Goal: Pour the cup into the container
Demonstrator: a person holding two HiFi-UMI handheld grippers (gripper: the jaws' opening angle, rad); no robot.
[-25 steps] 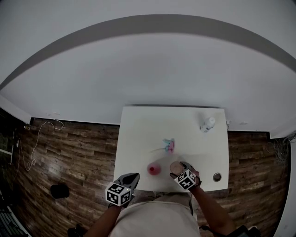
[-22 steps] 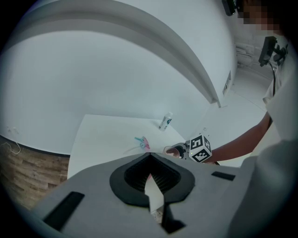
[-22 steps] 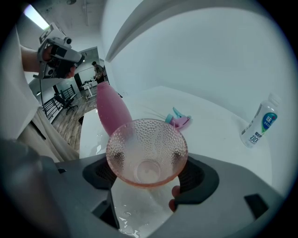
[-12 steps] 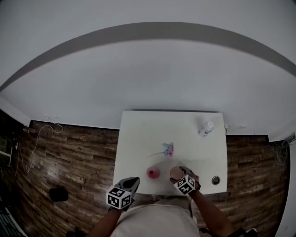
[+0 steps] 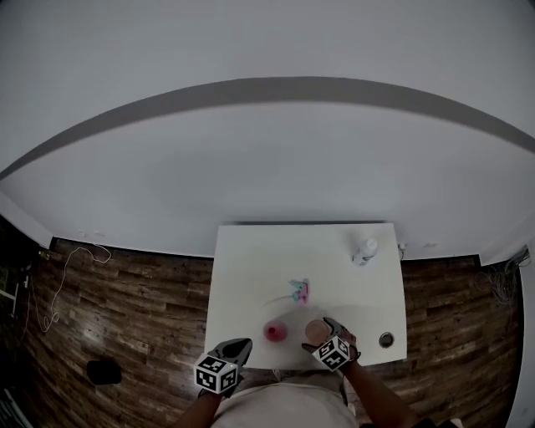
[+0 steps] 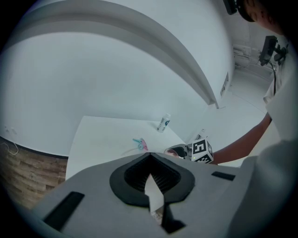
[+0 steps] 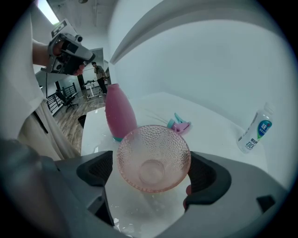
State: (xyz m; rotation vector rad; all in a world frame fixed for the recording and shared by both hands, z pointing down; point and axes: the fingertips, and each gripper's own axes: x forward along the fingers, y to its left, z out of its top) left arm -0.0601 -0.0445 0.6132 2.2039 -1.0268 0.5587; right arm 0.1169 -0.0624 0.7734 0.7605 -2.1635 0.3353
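The left tool [image 6: 150, 158], pinched together on nothing, hangs at the near edge of the table [image 5: 251, 276], likely kept clear. The right tool [image 7: 152, 172] spreads wide, clasping the one pink glass cup [image 7: 153, 155] by its sides just beside the one tall pink container [image 7: 120, 111], probably ready for tipping. Farther off lie one pink-and-teal clip [image 5: 299, 290] and one white bottle [image 5: 364, 250].

Flat, soft light, rather grey. A strip lamp [image 7: 48, 11] glares upper left in the right gripper view; edges bend, corners blacken.
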